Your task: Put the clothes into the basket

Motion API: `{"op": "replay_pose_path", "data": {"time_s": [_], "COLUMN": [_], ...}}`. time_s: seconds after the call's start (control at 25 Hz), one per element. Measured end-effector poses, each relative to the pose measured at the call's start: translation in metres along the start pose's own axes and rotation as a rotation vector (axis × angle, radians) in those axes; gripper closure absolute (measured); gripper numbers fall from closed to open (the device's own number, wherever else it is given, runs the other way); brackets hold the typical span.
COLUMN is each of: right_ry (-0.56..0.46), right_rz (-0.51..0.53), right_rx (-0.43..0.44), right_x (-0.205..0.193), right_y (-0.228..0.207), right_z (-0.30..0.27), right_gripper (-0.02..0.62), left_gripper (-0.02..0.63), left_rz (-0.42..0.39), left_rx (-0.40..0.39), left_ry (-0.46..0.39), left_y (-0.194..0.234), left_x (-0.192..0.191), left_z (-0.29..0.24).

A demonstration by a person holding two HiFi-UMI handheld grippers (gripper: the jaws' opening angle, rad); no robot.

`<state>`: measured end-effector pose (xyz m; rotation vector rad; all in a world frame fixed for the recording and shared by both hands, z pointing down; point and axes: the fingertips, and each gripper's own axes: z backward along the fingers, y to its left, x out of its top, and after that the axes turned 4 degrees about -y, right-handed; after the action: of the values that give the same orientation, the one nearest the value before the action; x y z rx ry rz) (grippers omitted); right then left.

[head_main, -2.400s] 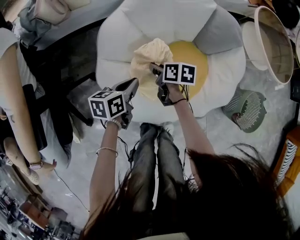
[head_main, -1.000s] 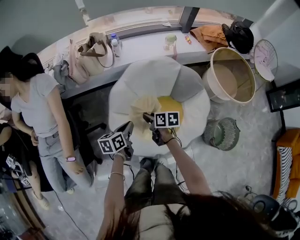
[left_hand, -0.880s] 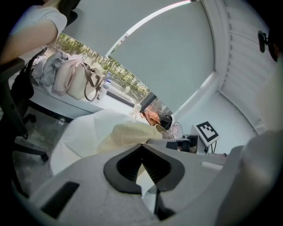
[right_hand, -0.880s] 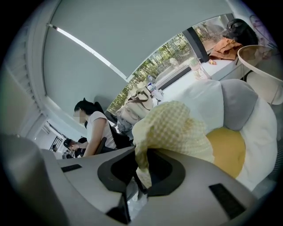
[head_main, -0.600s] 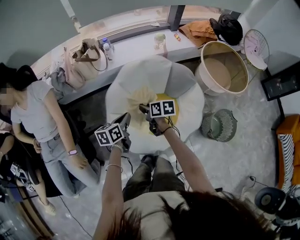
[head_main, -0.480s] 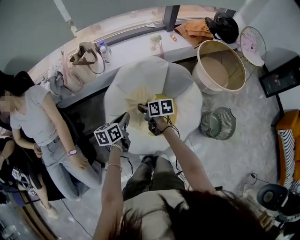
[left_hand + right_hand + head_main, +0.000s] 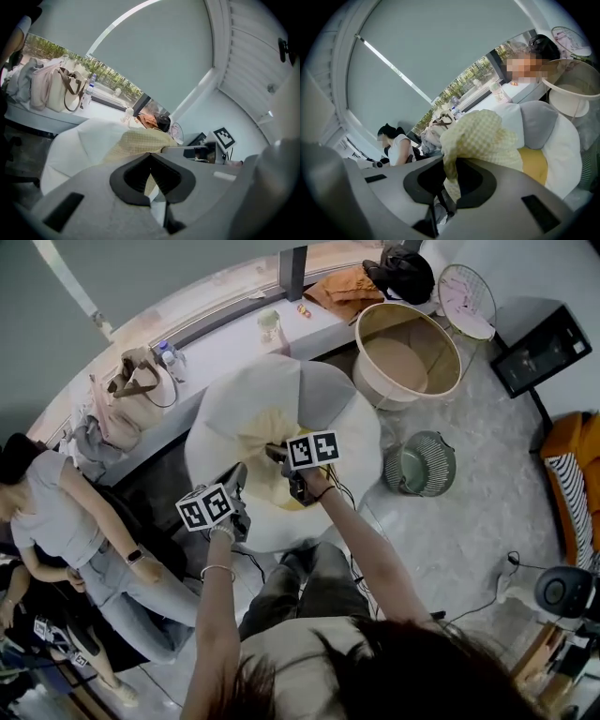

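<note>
A pale yellow checked garment (image 7: pixel 265 432) is bunched over the white flower-shaped cushion (image 7: pixel 328 399) with a yellow centre. My right gripper (image 7: pixel 275 451) is shut on it; in the right gripper view the cloth (image 7: pixel 483 136) drapes down into the jaws of that gripper (image 7: pixel 451 164). My left gripper (image 7: pixel 240 472) is at the garment's near left edge. In the left gripper view its jaws meet, with a strip of the cloth (image 7: pixel 136 143) showing between them at this gripper (image 7: pixel 150 157). The round beige basket (image 7: pixel 375 385) stands beyond the cushion, to its right, and is also visible from the right gripper (image 7: pixel 567 101).
A person (image 7: pixel 66 512) stands at the left, close to the cushion. Bags (image 7: pixel 127 395) and a bottle sit on the window ledge, with an orange cloth (image 7: pixel 342 282) and a black bag (image 7: pixel 398 273) further along. A small green fan (image 7: pixel 420 463) lies on the floor right of the cushion.
Both grippers have risen a little together with the garment, which now stands higher off the cushion. The head view has swung, so the basket and floor at the right show more.
</note>
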<state>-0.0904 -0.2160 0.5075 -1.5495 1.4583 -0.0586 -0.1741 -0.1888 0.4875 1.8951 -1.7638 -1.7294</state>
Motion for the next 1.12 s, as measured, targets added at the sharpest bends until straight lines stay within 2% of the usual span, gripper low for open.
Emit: {"op": "replay_pose_path", "data": {"time_s": [0.28,0.6,1.12], "right_ry": [-0.087,-0.129,-0.2], "right_rz": [-0.07,-0.122,-0.131], "right_rx": [-0.066,-0.109,-0.129], "right_x": [0.018,0.022,0.04], "right_y": [-0.043,-0.094,-0.145], "right_z": [0.051,0.12,0.215], "right_gripper": [0.543,0.543,0.543], "left_gripper": [0.595,0.595,0.595], "left_rz": [-0.029,-0.076,-0.118], "left_rx": [-0.067,-0.121,-0.183], "left_ry": [0.059,0.101,0.139], "left_y": [-0.043,-0.111,-0.204], "left_x": [-0.007,-0.028,-0.067], "left_z": [-0.034,-0.075,-0.118]}}
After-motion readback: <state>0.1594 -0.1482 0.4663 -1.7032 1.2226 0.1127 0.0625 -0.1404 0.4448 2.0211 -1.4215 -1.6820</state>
